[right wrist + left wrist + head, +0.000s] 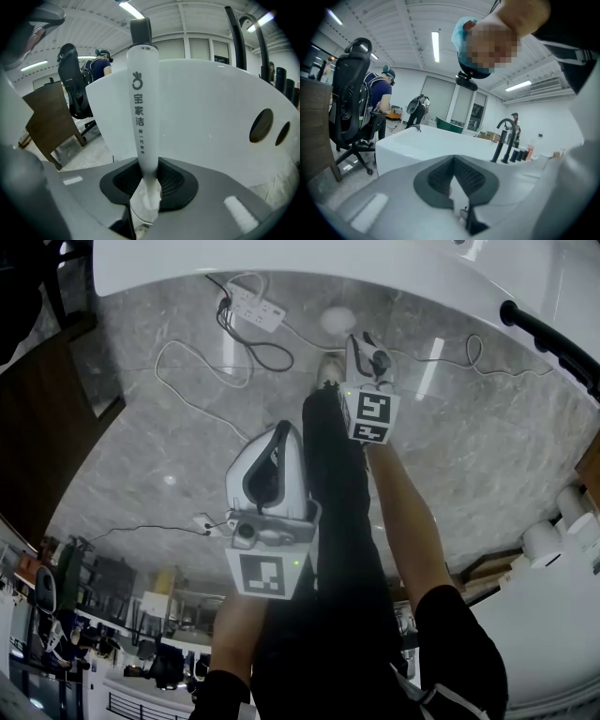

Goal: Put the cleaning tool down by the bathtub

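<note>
**Right gripper** (147, 180): the pads are drawn in and clamped on the lower end of the cleaning tool (140, 108), a white handle with printed characters and a dark cap at its far end. The tool stands out along the jaws, just in front of the bathtub's (211, 122) white outer wall. A black faucet (234, 33) rises from the tub rim.

**Left gripper** (452, 161): the jaw tips are together with nothing between them. It is held beside the person's dark trouser leg (347, 549).

**Surroundings**: grey marble floor (141, 427); a white power strip (255, 304) with cables lies near the tub.
</note>
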{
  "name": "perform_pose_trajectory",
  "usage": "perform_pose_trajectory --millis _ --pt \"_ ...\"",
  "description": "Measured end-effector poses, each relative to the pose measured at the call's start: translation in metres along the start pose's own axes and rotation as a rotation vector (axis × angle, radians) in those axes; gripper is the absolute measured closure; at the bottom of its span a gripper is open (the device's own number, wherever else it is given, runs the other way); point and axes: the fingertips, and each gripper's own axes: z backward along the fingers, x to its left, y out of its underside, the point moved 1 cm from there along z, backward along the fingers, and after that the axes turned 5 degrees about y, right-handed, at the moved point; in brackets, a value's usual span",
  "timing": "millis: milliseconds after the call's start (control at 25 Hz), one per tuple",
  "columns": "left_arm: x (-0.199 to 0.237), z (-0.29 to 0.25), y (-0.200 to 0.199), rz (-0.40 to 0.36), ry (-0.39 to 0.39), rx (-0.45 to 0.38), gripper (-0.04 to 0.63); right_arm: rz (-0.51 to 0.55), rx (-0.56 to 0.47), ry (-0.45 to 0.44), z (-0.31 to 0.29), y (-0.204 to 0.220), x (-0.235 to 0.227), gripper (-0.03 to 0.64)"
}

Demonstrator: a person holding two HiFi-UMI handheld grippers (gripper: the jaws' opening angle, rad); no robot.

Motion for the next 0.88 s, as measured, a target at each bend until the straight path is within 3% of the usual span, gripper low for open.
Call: perform_pose_trajectory --millis 880 --pt "0.014 -0.011 0.003 0.02 -0.008 0.007 0.589 -0.018 0.117 -0.001 -0.047 0.035 0.005 0.523"
